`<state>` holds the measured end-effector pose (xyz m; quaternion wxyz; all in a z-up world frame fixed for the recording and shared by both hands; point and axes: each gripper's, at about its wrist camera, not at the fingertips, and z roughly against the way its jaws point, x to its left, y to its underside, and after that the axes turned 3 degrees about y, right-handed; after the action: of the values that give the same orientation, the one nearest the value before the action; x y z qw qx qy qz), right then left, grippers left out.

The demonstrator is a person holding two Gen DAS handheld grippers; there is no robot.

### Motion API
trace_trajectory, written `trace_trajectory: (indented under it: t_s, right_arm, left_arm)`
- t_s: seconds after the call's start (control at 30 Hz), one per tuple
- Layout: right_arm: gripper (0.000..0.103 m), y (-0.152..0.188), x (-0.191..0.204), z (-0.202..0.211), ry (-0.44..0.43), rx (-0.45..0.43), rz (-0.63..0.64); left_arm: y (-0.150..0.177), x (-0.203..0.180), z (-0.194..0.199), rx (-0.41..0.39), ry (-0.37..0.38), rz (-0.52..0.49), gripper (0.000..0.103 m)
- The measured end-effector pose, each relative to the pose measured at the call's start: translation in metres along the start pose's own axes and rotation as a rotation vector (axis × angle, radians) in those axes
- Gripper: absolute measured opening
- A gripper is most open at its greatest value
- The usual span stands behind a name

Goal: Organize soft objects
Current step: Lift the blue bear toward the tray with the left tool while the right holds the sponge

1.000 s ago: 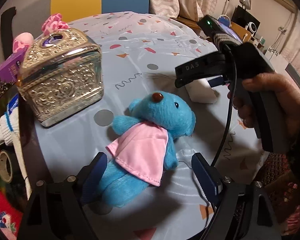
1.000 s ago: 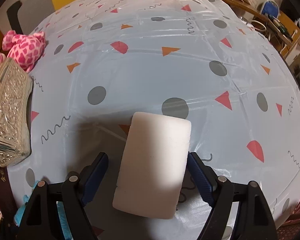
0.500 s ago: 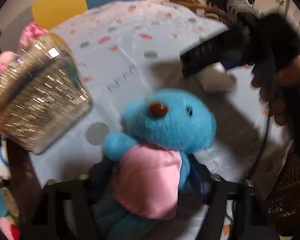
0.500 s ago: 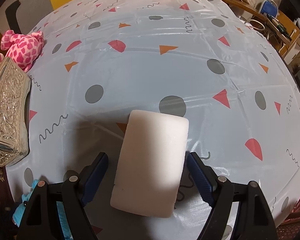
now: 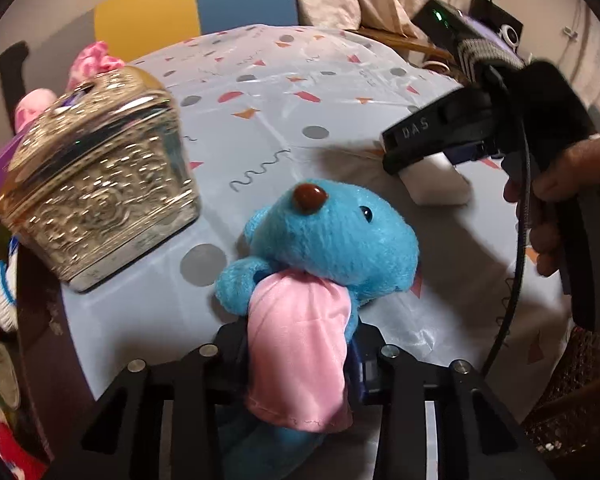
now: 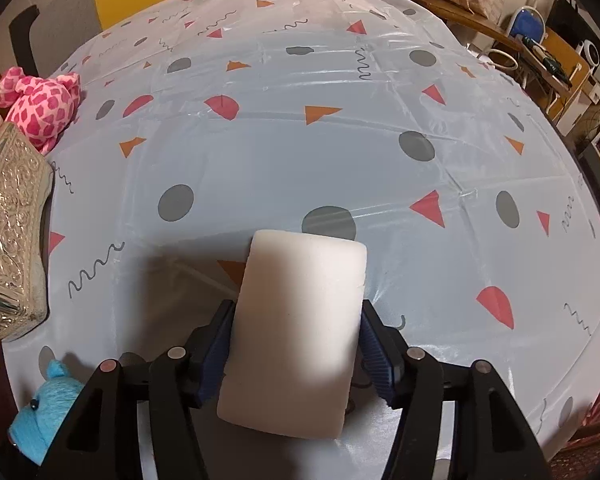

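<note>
On table, left gripper (image 5: 300,356) closing on blue bear (image 5: 332,240)

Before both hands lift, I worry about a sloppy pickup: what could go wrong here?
1. The left tongs are closing low on the blue bear, over its loose pink cape; the cloth might slip.
2. The right tongs are closing on the white sponge near its end, so it may sag or twist.
3. The silver box stands close beside the bear.
</note>
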<state>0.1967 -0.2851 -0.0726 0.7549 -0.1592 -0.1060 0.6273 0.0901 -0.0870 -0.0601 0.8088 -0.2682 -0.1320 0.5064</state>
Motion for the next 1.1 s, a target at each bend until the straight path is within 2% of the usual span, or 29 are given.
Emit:
trace_trajectory:
  t_s: [0.13,0.37,0.53,0.9,1.1]
  right_arm:
    - [0.063,0.007,0.009,0.001,0.022,-0.018,0.03]
    - [0.057,0.011,0.017,0.004,0.049,-0.039,0.079]
    - [0.059,0.008,0.016,-0.001,0.048,-0.039,0.074]
    - [0.059,0.009,0.018,-0.002,0.072,-0.058,0.106]
    - [0.058,0.011,0.024,0.0,0.098,-0.078,0.141]
  left_arm:
    - [0.004,0.004,0.02,-0.051,0.003,0.023,0.038]
    - [0.006,0.007,0.057,-0.122,0.017,0.053,0.038]
    - [0.009,0.012,0.081,-0.167,0.016,0.076,0.038]
    - [0.009,0.046,0.121,-0.246,-0.039,0.158,0.038]
    - [0.016,0.07,0.135,-0.264,-0.069,0.217,0.038]
